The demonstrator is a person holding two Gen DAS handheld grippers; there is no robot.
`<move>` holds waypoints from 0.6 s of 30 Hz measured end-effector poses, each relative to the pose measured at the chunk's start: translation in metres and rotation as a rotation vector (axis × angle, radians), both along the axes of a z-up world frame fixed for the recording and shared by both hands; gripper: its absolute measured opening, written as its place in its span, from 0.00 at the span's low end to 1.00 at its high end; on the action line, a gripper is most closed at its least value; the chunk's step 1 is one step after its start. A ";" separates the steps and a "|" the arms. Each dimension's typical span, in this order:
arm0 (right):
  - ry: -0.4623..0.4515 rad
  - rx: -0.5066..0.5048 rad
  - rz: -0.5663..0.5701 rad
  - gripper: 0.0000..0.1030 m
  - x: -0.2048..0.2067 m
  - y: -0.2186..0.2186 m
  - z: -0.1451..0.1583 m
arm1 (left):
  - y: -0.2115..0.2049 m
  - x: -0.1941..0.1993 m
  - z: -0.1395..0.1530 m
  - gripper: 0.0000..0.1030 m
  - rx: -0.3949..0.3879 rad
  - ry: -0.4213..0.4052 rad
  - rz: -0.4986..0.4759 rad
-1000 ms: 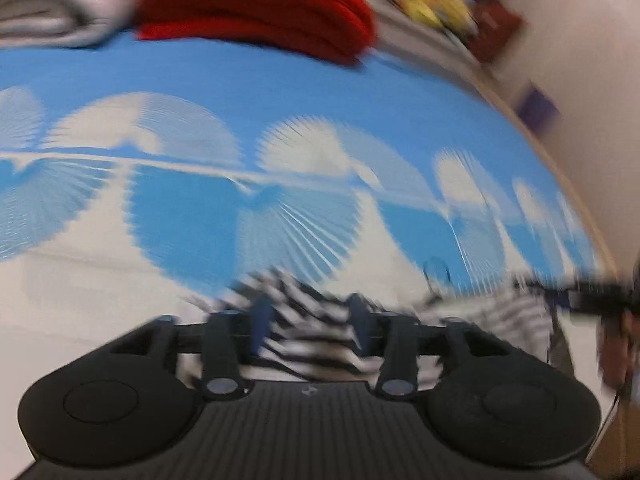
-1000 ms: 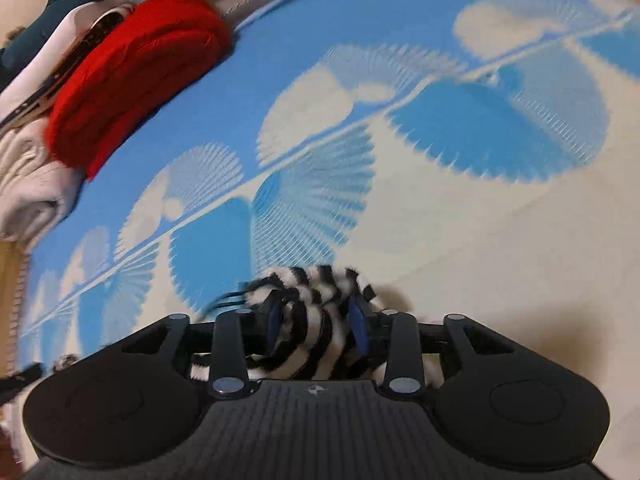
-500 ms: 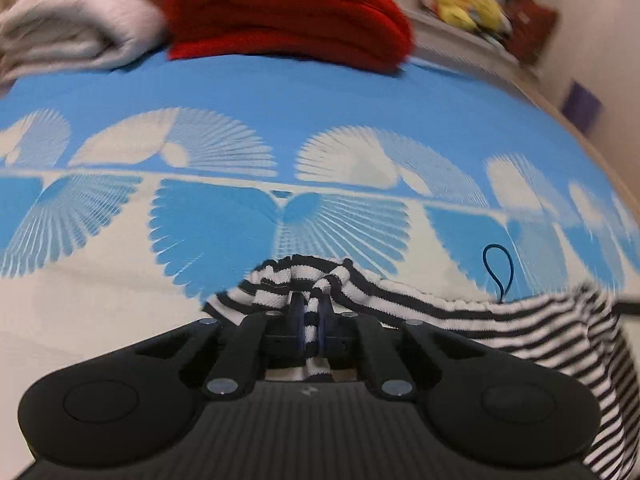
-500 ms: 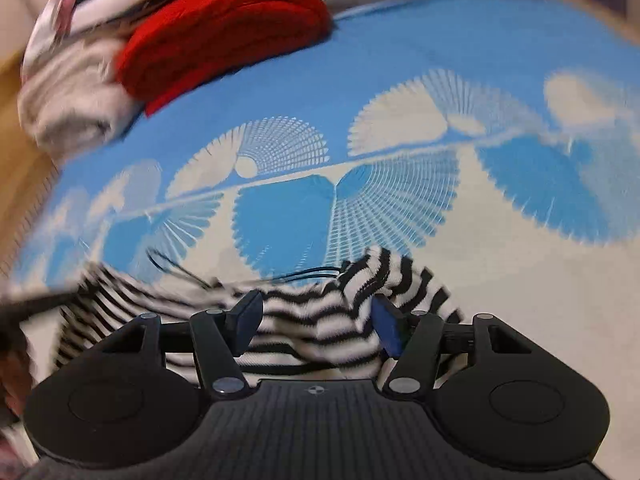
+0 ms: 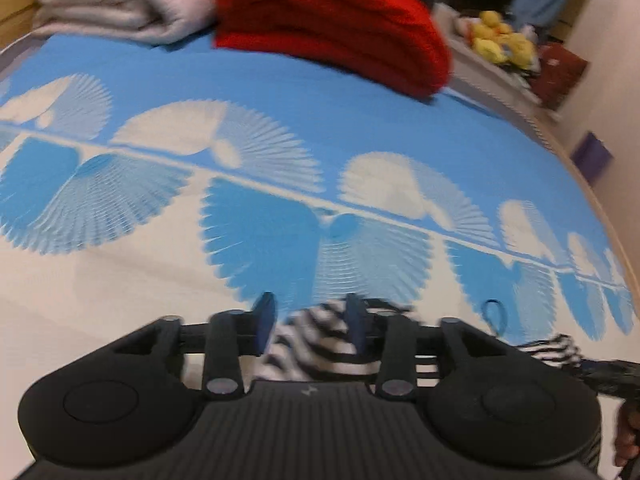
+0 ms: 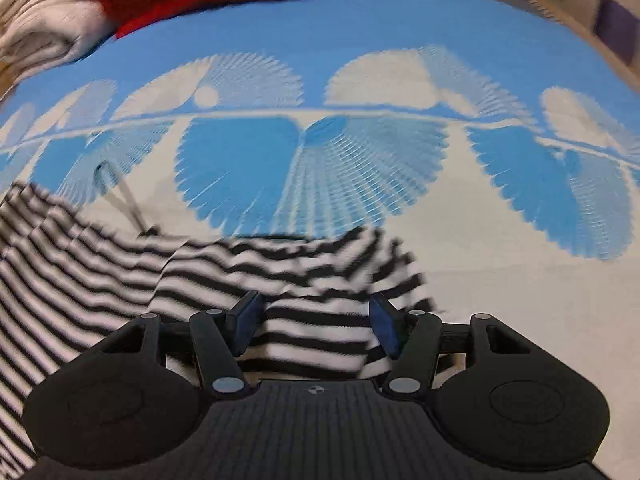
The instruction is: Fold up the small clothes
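Blue-and-white fan-patterned bedding [image 5: 280, 92] covers the bed that serves as our work surface. The striped garment [image 6: 120, 280], black and white, lies on its near, pale part; it is spread loosely, with a rumpled edge and a thin dark loop [image 5: 493, 312] beside it.

From the right wrist view, the right tongs [image 6: 316, 322] stand wide, with one blue pad on each side of a raised portion of the garment; nothing is pinched. From the left wrist view, the left tongs [image 5: 310, 326] also stand parted, with a bunched end of the garment between the pads. Blur prevents us from confirming contact there. At the right edge of that view the garment continues toward a dark object that we cannot identify for certain.

We judge the step in hand to be the acquisition of two grasp points before a fold; no clean fold line is visible yet.

The next move calls for the following:
1. Close each pair of tongs on a single edge, not on a bunch.
2. Draw the garment taut and flat.
3. Carry one side over the other.

Beyond the garment, a red folded stack [image 5: 332, 24] and a cream folded stack [image 5: 120, 0] rest at the far edge of the bed, well apart from the work.
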State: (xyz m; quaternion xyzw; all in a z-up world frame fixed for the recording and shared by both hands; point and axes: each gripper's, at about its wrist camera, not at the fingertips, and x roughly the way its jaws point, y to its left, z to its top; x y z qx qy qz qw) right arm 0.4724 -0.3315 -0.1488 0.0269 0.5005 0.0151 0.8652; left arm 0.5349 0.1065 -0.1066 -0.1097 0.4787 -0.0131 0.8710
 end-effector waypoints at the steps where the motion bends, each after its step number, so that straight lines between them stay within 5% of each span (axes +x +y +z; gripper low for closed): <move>1: -0.043 0.004 -0.018 0.57 -0.002 -0.005 0.009 | 0.003 0.001 -0.003 0.55 0.000 0.016 -0.003; 4: -0.140 -0.002 -0.106 0.59 -0.009 -0.027 0.023 | -0.001 0.004 -0.015 0.59 0.026 0.066 -0.061; 7: -0.049 -0.005 -0.162 0.61 -0.005 -0.049 0.004 | -0.011 0.005 -0.029 0.56 0.082 0.088 -0.106; 8: -0.001 0.008 -0.157 0.61 -0.003 -0.052 -0.007 | -0.012 0.005 -0.033 0.36 0.089 0.094 -0.117; 9: 0.037 0.018 -0.144 0.60 -0.002 -0.053 -0.016 | -0.013 0.005 -0.036 0.06 0.088 0.094 -0.130; 11: 0.057 0.028 -0.116 0.38 -0.002 -0.051 -0.026 | -0.008 0.005 -0.032 0.05 0.090 0.044 -0.096; 12: 0.044 0.045 -0.111 0.09 -0.002 -0.050 -0.024 | -0.003 0.006 -0.028 0.05 0.101 0.011 -0.056; 13: 0.008 0.050 -0.129 0.01 -0.002 -0.051 -0.019 | 0.001 0.005 -0.025 0.05 0.104 -0.013 -0.025; 16: -0.113 0.072 -0.201 0.01 -0.004 -0.057 -0.005 | 0.000 0.003 -0.032 0.05 0.117 0.016 -0.033; 18: -0.069 0.041 -0.222 0.01 0.001 -0.059 -0.015 | -0.010 0.003 -0.045 0.10 0.121 0.101 -0.098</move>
